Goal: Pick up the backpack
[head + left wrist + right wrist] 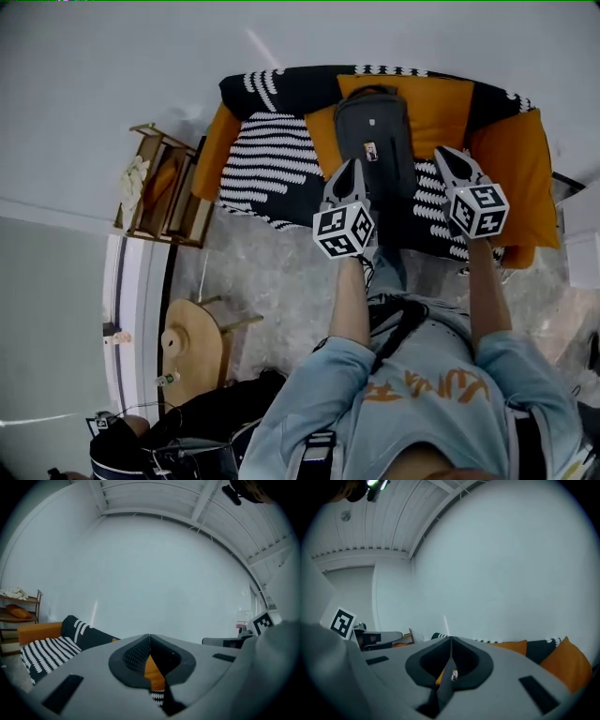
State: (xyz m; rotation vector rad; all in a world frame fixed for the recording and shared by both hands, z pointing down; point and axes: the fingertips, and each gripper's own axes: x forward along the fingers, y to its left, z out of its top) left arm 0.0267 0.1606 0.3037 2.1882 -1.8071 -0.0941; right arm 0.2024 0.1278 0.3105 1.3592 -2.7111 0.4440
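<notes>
Backpack (375,141): dark grey, standing upright on the sofa (214,141) seat. Its back leans on the orange back cushion (441,103) and a small tag shows on its front. The lean probably keeps it from slumping and leaves the front and top handle facing the person.
Seat cover: a black-and-white striped throw (272,164) lies under and beside the pack, and a loose orange cushion (520,159) sits at the far right end.
Left claw (354,161): clenched on nothing. Its own view shows the two jaws meeting at the tip (149,636), with only orange fabric and stripes in the slit behind. It is held out nearly level, and in the head view its tip overlaps the pack's lower left edge. No view settles whether it touches.
Right claw (439,150): also clenched and empty, with its jaws meeting (451,640). The pack's tag shows through the gap below them. It is held out just beside the pack's right side.
Why held so: the two claws flank the pack, one to each side, which looks like lining up for a two-handed take.
Stage: approach only. The pack rests fully on the sofa and nothing is lifted.
Next need: at least one claw must release before it can take a strap, the handle or a fold of fabric.
Risk: soft fabric may bunch or slip, and the leaning pack could tip forward off the seat.
Nearby: a wooden shelf (164,187) and a round wooden stool (192,347) stand well apart on the left.
</notes>
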